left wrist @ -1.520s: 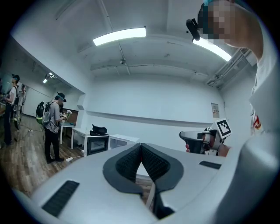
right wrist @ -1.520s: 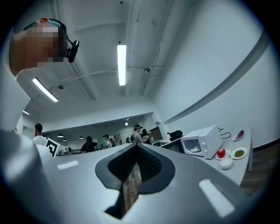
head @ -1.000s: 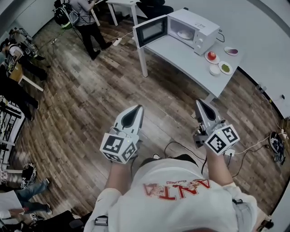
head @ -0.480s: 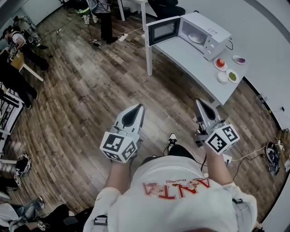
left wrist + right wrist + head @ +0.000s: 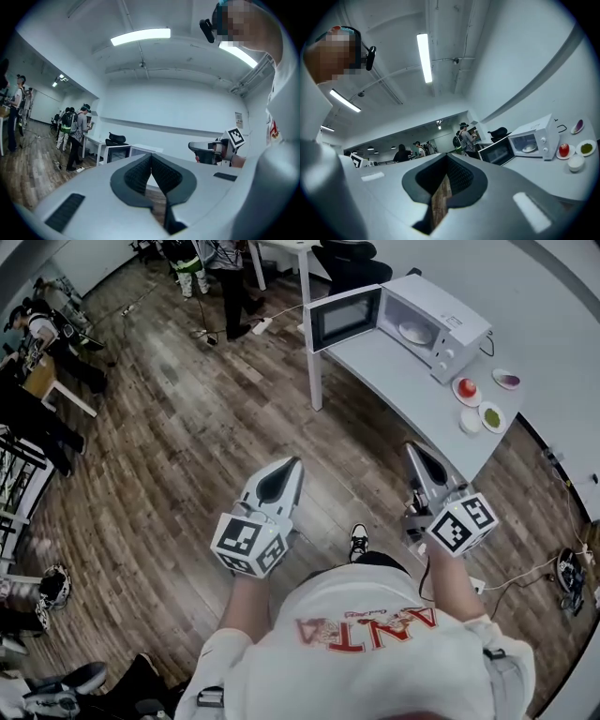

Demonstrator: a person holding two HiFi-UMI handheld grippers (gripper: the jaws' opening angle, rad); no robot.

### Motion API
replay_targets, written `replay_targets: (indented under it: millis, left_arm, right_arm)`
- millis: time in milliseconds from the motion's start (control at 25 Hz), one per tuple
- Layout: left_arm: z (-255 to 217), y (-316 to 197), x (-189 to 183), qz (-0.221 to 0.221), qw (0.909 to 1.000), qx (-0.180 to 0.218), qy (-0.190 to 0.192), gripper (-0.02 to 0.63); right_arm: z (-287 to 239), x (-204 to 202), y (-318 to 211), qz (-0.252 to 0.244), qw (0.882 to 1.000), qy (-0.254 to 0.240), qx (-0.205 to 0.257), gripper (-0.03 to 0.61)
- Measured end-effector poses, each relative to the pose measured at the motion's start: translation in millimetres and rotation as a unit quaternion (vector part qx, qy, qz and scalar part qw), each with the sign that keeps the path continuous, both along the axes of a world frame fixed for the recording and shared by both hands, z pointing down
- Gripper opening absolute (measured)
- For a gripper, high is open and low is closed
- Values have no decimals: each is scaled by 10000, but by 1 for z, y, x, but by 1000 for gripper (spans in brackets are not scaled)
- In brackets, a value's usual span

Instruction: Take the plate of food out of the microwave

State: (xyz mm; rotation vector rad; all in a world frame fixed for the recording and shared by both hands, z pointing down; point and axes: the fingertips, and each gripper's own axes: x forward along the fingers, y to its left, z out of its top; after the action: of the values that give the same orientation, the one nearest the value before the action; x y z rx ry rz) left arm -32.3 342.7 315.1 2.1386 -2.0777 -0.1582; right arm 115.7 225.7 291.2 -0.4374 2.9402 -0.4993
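Over the wood-plank floor (image 5: 187,427), short of the desk (image 5: 394,371), both grippers were held level and well apart from any task thing.

Left gripper (image 5: 292,466): grey moulded shell, marker cube at the rear. Its ribbed dark fingers (image 5: 136,174) met at the tips with nothing between them.

Microwave door (image 5: 345,319): swung open over the desk's far-left corner, dark glass panel in a white frame.

Right gripper (image 5: 413,450): same build, fingers (image 5: 461,177) closed together and empty.

Microwave (image 5: 450,320): white box at the desk's far end, cavity open. The plate of food (image 5: 413,331) sat inside it, pale, round and shallow. The food itself was too small to make out.

Small dishes (image 5: 480,404): a cluster near the desk's right edge, one with something red, one green, one purple, and a plain white bowl.

Risks, as judgement:
- The open door stands on the approach side, so a gripper swinging in could clip it.
- Both pairs of fingers must part before reaching the rim.
- The plate looks smooth and glossy, so a pinch on one edge could slip or tip it and spill the food.
- The right arm could brush the dishes.
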Motion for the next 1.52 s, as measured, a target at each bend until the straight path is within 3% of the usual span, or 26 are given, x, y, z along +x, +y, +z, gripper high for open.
replay_targets:
  millis: [480,880,1160,1520]
  left_arm:
    - [-3,-108,-18,-251,9996,-155,9,9]
    - [0,-209,-7,-253,9993,-247,-130,9]
    - [6,-250,-13,-231,9991,-333,-156,9]
    - [16,-306,-42,143,9993,-331,-132,9]
  right_arm:
    - [-2,-28,-117,-275,9995,-66,-111,-2]
    - [13,-18,-222,-259,9989,-129,-361,-2]
    - [27,-27,-258,-310,9981,-128,-520,-2]
    - [37,-46,-305,82,9985,-126,-535,-2]
